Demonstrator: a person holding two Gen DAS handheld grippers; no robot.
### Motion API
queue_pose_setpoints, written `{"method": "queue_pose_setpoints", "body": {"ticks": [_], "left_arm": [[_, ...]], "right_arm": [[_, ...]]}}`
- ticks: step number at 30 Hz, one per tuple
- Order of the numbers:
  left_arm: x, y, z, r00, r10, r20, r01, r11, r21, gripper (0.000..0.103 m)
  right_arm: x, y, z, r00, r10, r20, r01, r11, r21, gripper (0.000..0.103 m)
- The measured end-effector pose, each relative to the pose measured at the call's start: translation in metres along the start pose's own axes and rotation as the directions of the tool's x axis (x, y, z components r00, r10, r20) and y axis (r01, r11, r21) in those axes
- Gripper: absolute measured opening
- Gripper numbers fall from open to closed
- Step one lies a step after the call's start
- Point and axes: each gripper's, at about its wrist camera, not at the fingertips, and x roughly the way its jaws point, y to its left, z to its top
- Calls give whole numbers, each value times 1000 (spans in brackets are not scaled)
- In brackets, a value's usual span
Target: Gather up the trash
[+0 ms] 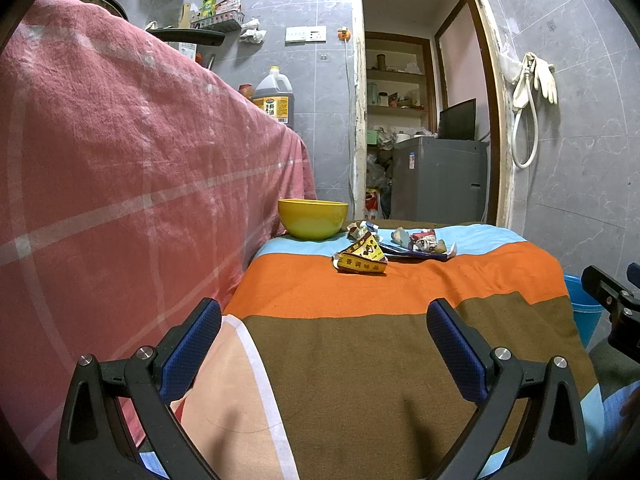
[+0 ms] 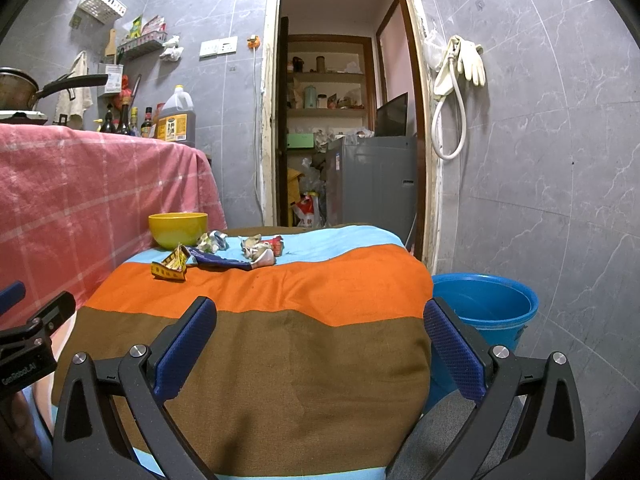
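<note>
The trash lies at the far end of the striped cloth point(image 2: 280, 280), straight ahead of both grippers and well apart from them: a yellow seasoning packet point(image 1: 361, 259) nearest, then a flat dark blue wrapper point(image 2: 220, 260) with its long axis running left to right, and crumpled wrappers point(image 2: 262, 250) behind it. The left gripper point(image 1: 324, 340) and right gripper point(image 2: 320, 340) both stand wide apart, holding nothing, low over the brown band. Judged from the views, the packet sits slightly nearer the left gripper's line. A yellow bowl point(image 1: 313, 218) stands just left of the pile. A blue bucket point(image 2: 486, 304) sits on the floor past the cloth's right edge, nearer the right gripper; probable receptacle. Pink checked cloth point(image 1: 120, 160) covers the counter at left; grey tiled walls, open doorway behind.
</note>
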Motion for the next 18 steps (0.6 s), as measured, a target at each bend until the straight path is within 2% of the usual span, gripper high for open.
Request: {"method": "queue_pose_setpoints", "body": {"ticks": [18], "left_arm": [[0,0,0,1000,-1,-1,1,1000,-1,101]], "right_arm": [[1,1,-1,1000,0,-4,0,1000,0,103]]}}
